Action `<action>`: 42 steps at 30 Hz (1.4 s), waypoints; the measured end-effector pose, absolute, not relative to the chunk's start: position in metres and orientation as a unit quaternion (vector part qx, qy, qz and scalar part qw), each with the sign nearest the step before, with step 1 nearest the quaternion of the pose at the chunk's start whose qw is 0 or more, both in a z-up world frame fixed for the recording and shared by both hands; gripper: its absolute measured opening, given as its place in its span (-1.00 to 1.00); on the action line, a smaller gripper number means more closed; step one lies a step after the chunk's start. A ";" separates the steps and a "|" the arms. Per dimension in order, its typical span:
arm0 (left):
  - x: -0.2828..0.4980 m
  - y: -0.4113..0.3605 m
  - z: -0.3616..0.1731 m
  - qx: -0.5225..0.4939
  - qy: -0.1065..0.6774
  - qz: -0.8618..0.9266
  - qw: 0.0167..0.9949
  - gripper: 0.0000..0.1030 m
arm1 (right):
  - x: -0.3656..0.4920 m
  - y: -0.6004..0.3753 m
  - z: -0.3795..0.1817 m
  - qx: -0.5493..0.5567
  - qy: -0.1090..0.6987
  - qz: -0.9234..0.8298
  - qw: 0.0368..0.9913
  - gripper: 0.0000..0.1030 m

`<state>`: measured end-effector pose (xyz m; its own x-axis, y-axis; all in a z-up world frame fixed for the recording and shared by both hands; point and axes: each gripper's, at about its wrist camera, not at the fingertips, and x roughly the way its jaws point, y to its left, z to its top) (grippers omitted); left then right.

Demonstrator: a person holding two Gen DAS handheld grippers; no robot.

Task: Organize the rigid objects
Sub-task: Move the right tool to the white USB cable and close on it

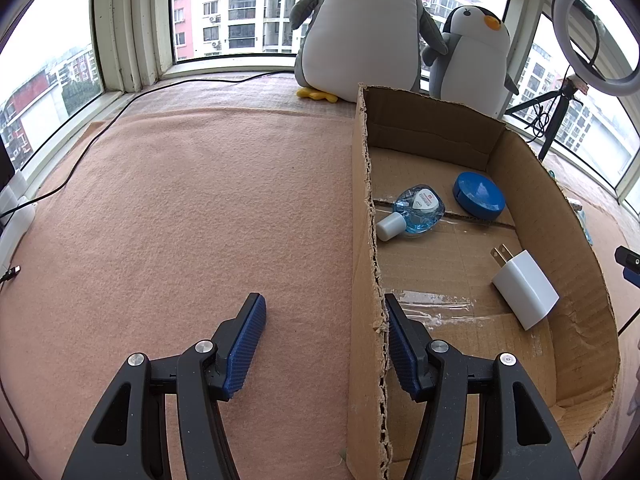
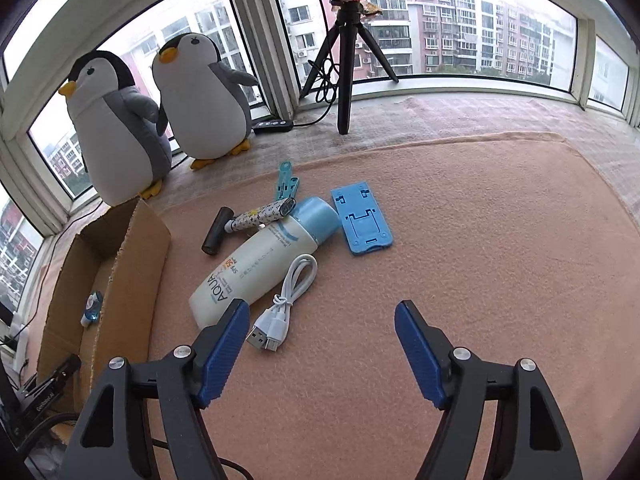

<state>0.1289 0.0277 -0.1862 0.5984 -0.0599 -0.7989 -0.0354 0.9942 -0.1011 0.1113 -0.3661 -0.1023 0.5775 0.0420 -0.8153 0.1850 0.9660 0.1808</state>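
A cardboard box (image 1: 560, 216) lies on the pink blanket. Inside it lie a blue liquid bottle (image 1: 418, 210), a round blue case (image 1: 479, 196) and a white charger plug (image 1: 525, 289). My left gripper (image 1: 324, 320) is open, its fingers straddling the box's left wall with nothing held. In the right wrist view a white sunscreen bottle (image 2: 256, 268), a white USB cable (image 2: 286, 300), a blue phone stand (image 2: 362, 222), a patterned razor (image 2: 240, 226) and a light blue clip (image 2: 285, 180) lie on the blanket. My right gripper (image 2: 320, 320) is open and empty, just short of the cable. The box (image 2: 128, 280) stands to the left.
Two penguin plush toys (image 2: 160, 112) stand by the window behind the box. A black tripod (image 2: 346, 60) with a ring light and its cable stands at the sill. A black cable (image 1: 100, 132) runs along the blanket's left edge. Bare blanket (image 2: 500, 240) spreads to the right.
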 end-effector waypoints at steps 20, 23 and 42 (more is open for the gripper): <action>0.128 0.028 -0.186 -0.053 0.448 -0.007 0.893 0.21 | 0.133 -0.310 -0.142 0.026 0.504 -0.024 0.863 0.24; 0.127 0.028 -0.186 -0.054 0.448 -0.007 0.893 0.21 | 0.137 -0.310 -0.143 0.016 0.503 -0.027 0.864 0.23; 0.128 0.028 -0.187 -0.054 0.447 -0.007 0.893 0.22 | 0.151 -0.340 -0.141 0.031 0.511 -0.041 0.858 -0.54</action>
<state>0.1282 0.0278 -0.1869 0.5996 -0.0611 -0.7979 -0.0347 0.9942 -0.1022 0.1514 -0.3404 -0.1410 0.4740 -0.0386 -0.8797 0.1027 0.9946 0.0117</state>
